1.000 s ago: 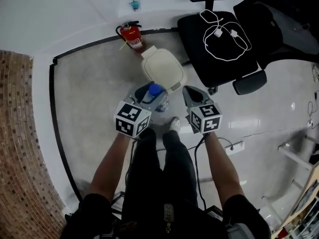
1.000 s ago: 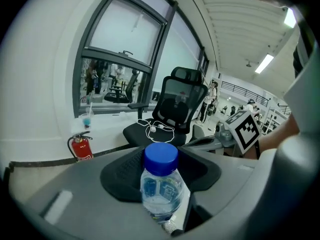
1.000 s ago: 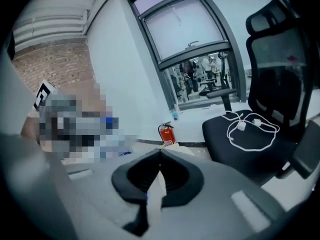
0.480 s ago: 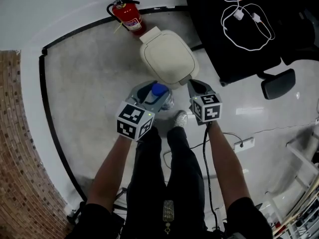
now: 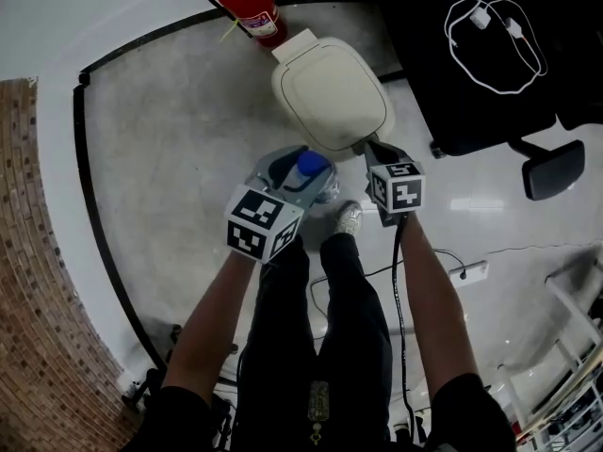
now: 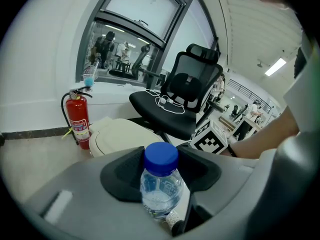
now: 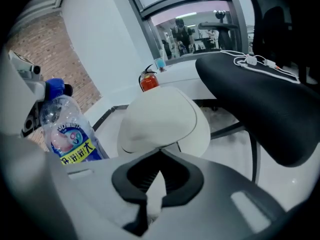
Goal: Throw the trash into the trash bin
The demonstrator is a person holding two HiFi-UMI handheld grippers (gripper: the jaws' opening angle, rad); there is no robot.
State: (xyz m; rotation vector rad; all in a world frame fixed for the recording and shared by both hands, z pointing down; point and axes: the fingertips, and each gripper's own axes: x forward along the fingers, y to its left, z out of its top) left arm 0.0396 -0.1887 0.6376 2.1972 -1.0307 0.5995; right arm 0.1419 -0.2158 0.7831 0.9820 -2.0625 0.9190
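Plastic bottle (image 6: 160, 184) held just short of a shut trash bin (image 5: 330, 97).

Fingers (image 6: 120, 176) of the left gripper (image 5: 294, 179) clamp the clear bottle's body, its blue cap screwed on and pointing toward the bin. The right gripper (image 7: 160, 154) has its fingers drawn together at the tips, with a pale sliver in the slit between them that cannot be identified. The cream bin stands on the grey floor directly ahead of both, lid down, nothing of its inside showing. A red fire extinguisher (image 5: 250, 8) stands behind it and a black office chair (image 5: 471, 64) beside it.
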